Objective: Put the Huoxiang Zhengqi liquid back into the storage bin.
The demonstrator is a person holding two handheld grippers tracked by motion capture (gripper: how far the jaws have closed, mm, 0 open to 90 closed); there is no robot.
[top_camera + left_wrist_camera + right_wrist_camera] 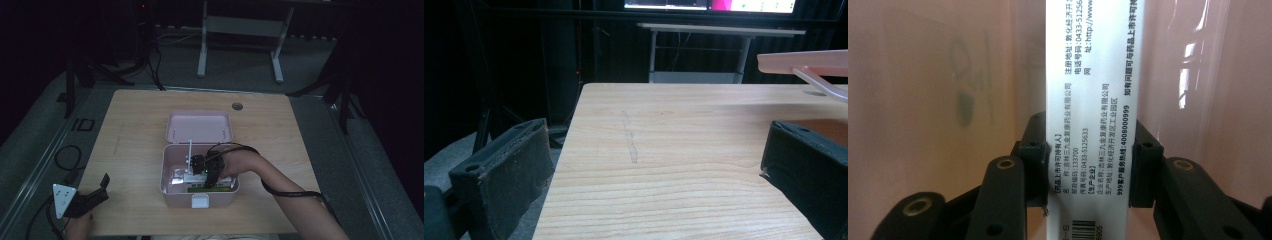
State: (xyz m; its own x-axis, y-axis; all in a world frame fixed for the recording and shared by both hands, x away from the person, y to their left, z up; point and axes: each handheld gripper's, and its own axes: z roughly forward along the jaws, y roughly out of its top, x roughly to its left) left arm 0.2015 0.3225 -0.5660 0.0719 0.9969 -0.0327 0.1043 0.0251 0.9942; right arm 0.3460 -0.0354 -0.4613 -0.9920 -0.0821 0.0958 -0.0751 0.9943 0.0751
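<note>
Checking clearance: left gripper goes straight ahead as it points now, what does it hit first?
Nothing soon: the left gripper faces bare table. The pink box lid sits off to the right, likely outside its line; depth unclear.

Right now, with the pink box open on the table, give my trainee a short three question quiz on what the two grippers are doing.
1. True or false: the left gripper is shut on the lid.
2. Multiple choice: what is the right gripper shut on? A) a spoon B) a white carton C) a cable
3. Fill in: the right gripper is working inside the pink ____.

Key:
1. False. In the left gripper view its jaws stand wide apart over the bare table, holding nothing.
2. B. The carton's printed face sits between the jaws.
3. box
</note>
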